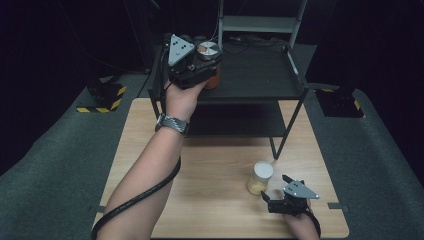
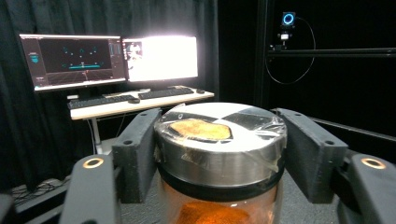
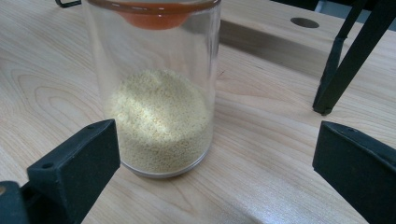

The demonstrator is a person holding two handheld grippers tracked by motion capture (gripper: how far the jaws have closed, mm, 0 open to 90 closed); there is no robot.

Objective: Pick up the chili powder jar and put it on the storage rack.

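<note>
Two jars: left gripper (image 1: 202,62) is clamping the steel-lidded jar (image 1: 208,52), seemingly shelving it; right gripper (image 1: 274,192), jaws wide, is nearing the grain jar (image 1: 261,177).

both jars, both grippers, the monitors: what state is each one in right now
metal-lidded jar: lidded, upright on the black shelf, orange contents
left gripper: shut on the metal-lidded jar
grain jar: upright on the wooden table, lidded, part full
right gripper: open, short of the grain jar
monitors: switched on
</note>
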